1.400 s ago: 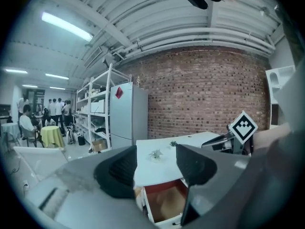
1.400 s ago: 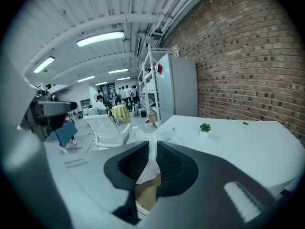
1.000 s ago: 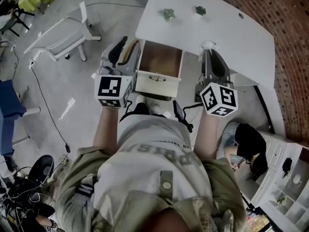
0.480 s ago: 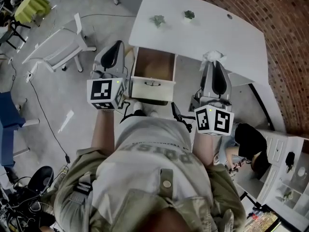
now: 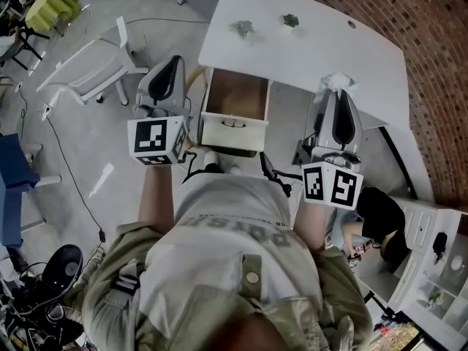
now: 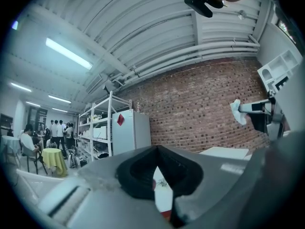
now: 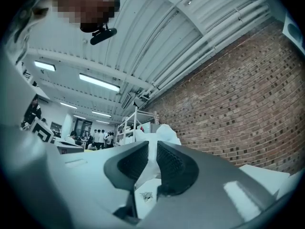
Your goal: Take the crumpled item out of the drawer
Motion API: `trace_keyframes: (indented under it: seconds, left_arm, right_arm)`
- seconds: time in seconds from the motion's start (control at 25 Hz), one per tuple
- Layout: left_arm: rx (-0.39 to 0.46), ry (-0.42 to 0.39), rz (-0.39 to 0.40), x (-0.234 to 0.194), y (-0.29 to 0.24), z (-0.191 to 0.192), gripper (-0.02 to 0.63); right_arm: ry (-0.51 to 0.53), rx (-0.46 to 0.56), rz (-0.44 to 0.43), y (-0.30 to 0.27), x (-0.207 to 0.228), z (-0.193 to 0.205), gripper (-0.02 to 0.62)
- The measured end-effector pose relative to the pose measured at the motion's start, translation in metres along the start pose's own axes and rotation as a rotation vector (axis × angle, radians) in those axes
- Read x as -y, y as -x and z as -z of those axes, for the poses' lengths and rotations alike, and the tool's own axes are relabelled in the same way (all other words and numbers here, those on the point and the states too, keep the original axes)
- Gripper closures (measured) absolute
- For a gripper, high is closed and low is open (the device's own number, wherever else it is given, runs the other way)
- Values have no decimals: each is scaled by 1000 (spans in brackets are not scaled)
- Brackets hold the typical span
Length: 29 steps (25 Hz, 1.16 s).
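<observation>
The drawer [image 5: 234, 113] under the white table [image 5: 314, 46] stands pulled out, and its brown bottom shows nothing inside. My right gripper [image 5: 337, 88] is to the drawer's right at the table's edge, shut on a crumpled white item [image 5: 338, 80]. In the right gripper view the item [image 7: 163, 133] bulges out between and above the pads. My left gripper [image 5: 167, 66] hovers left of the drawer, shut and empty; its pads meet in the left gripper view [image 6: 156, 152], where the right gripper [image 6: 261, 111] and the item [image 6: 237, 111] also show.
Two small green plants [image 5: 243, 28] [image 5: 291, 20] sit on the table's far side. A white chair [image 5: 95, 61] stands on the floor to the left. A brick wall [image 5: 431, 86] runs along the right, with a white shelf unit [image 5: 428, 258] at the lower right.
My left gripper's jaws have closed and it has drifted left, away from the drawer. My right gripper has shifted a little right with the crumpled item still in it.
</observation>
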State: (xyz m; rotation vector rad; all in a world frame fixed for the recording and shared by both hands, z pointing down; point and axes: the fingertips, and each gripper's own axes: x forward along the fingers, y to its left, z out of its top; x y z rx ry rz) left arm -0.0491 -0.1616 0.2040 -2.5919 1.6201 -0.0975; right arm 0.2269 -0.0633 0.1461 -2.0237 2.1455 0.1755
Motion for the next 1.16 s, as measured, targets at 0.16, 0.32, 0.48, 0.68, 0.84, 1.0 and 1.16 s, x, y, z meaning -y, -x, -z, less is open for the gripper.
trace_keyframes:
  seconds: [0.16,0.32,0.48,0.68,0.84,1.0,1.16]
  left_arm:
    - [2,-4,0,0,2,-3,598]
    - [6,-25,3,-1,5,-9,598]
    - [1,-33,-3,-7,4,-9,598]
    - [-17,-37,-7,-10,5,-3,598]
    - [-24,-40,-3,-11,4,-1,598]
    - [-28,-38,-2,-11,4,0,598]
    - [-30,-43,-2,-13,2,1,598]
  right_arm:
    - [17,-10,-3,-1,-1,5,538]
    - [31,-39,4,-2,-3,15,546]
    - [64,-35,-10,-7,-6,13,548]
    - [80,-40,-23,-10,-4,15,546]
    - [88,-46,-30,-11,-5,18,546]
    - [103,-48,-42,-13,-8,20,546]
    - [121,-43,-51,-16,-11,19,546]
